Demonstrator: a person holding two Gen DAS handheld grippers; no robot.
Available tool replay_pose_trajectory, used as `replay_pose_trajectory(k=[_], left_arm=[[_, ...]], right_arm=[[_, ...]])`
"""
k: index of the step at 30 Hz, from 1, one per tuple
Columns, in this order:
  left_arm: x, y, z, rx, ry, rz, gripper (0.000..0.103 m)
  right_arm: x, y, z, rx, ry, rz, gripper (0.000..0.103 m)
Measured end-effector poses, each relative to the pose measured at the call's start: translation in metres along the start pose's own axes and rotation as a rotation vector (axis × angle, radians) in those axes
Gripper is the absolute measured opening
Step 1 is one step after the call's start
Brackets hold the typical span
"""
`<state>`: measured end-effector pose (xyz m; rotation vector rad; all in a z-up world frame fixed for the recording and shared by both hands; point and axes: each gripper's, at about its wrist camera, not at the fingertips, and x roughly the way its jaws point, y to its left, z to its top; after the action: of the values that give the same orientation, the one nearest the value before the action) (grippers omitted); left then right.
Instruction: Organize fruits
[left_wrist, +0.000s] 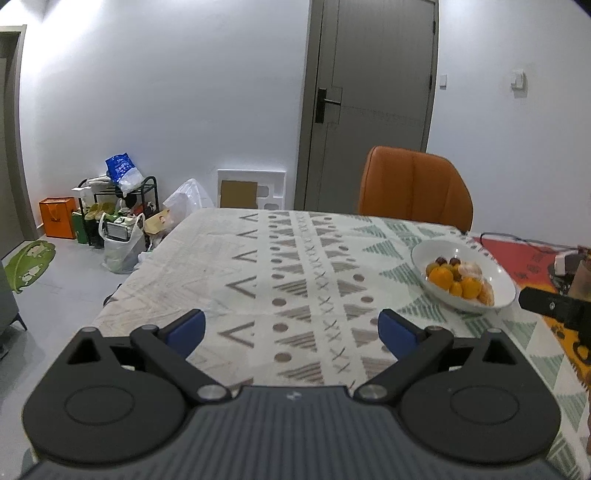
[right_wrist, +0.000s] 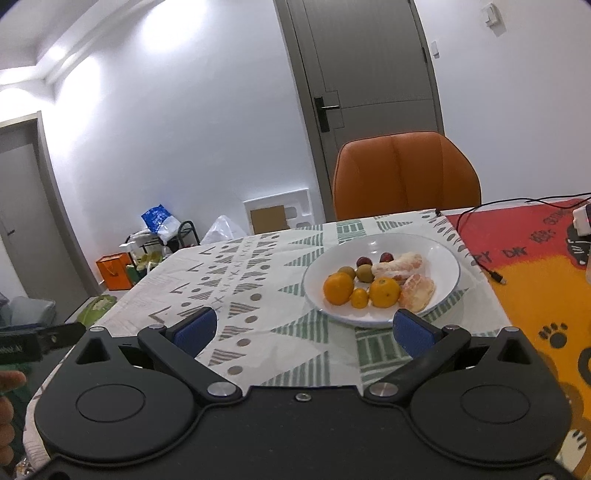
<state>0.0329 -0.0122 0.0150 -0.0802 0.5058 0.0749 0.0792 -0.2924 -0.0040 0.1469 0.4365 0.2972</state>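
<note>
A white bowl (right_wrist: 448, 262) sits on the patterned tablecloth (right_wrist: 255, 295). It holds oranges (right_wrist: 338, 288), a small kumquat (right_wrist: 359, 298), peeled citrus pieces (right_wrist: 417, 291), green-brown fruits (right_wrist: 364, 274) and dark red fruits (right_wrist: 364, 261). My right gripper (right_wrist: 304, 328) is open and empty, just in front of the bowl. My left gripper (left_wrist: 291, 328) is open and empty over the cloth, with the bowl (left_wrist: 498, 280) to its right. The right gripper's finger (left_wrist: 550, 304) shows at the left wrist view's right edge.
An orange chair (right_wrist: 404, 173) stands behind the table, before a grey door (right_wrist: 369, 66). A red-orange mat (right_wrist: 535, 266) with a black cable (right_wrist: 476, 243) lies right of the bowl. Bags and a rack (left_wrist: 118, 214) clutter the floor at the left.
</note>
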Motion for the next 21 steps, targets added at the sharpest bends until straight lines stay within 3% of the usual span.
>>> replay_pose_trajectory(k=[21], left_arm=[[-0.006, 0.014, -0.017, -0.001, 0.028, 0.044, 0.099]], right_arm=[[-0.005, 0.018, -0.014, -0.030, 0.007, 0.017, 0.103]])
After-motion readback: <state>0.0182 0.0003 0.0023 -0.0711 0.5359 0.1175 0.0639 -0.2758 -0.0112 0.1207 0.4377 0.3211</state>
